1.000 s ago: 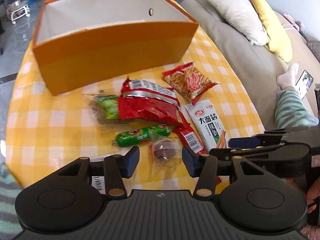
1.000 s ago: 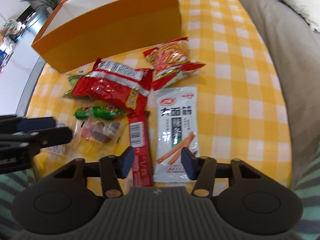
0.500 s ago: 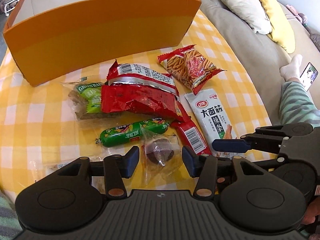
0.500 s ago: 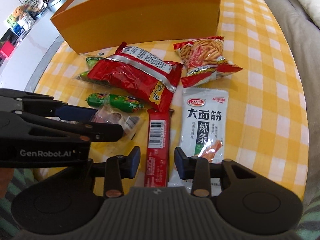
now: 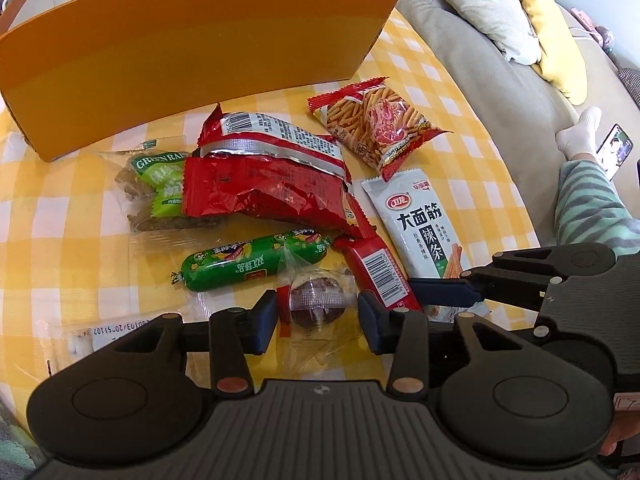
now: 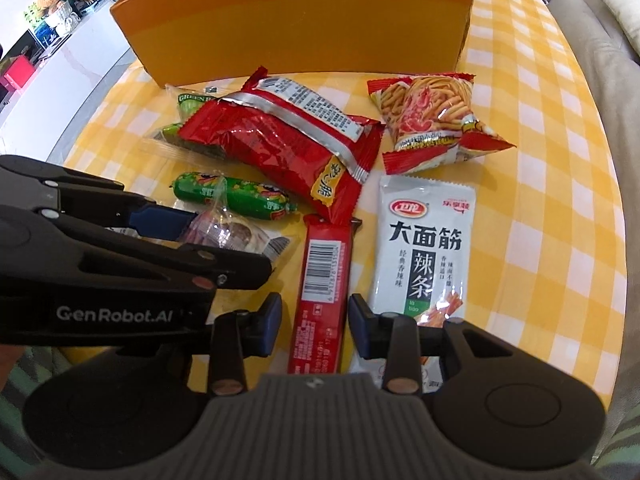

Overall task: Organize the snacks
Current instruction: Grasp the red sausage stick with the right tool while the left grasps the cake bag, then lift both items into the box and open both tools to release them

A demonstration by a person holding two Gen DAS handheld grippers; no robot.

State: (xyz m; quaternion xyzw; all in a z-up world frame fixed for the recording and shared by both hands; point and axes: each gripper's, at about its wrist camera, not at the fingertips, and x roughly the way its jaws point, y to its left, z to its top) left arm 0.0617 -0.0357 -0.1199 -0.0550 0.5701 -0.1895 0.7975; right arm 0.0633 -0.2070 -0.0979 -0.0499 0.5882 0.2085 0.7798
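Observation:
Several snacks lie on the yellow checked cloth (image 6: 540,160) in front of an orange box (image 5: 192,52). My left gripper (image 5: 318,326) points down over a clear-wrapped dark sweet (image 5: 316,304). Its jaws are closing with the sweet between them, and the pads stand clear of it. My right gripper (image 6: 315,320) straddles a long red bar (image 6: 324,268); cloth shows between the left pad and the bar. Around them lie a green sausage (image 5: 252,264), a big red bag (image 5: 272,176), a white strip packet (image 6: 424,248) and a stick-snack pack (image 6: 432,120).
A green bread packet (image 5: 160,176) lies partly under the red bag. A flat clear wrapper (image 5: 112,332) lies at the left near edge. A grey sofa with pillows (image 5: 480,0) runs along the right, where a person's striped leg (image 5: 588,200) rests.
Both grippers have sunk closer to the snacks. The right jaws narrowed around the red bar and that gripper rolled. The left jaws look as wide as before.

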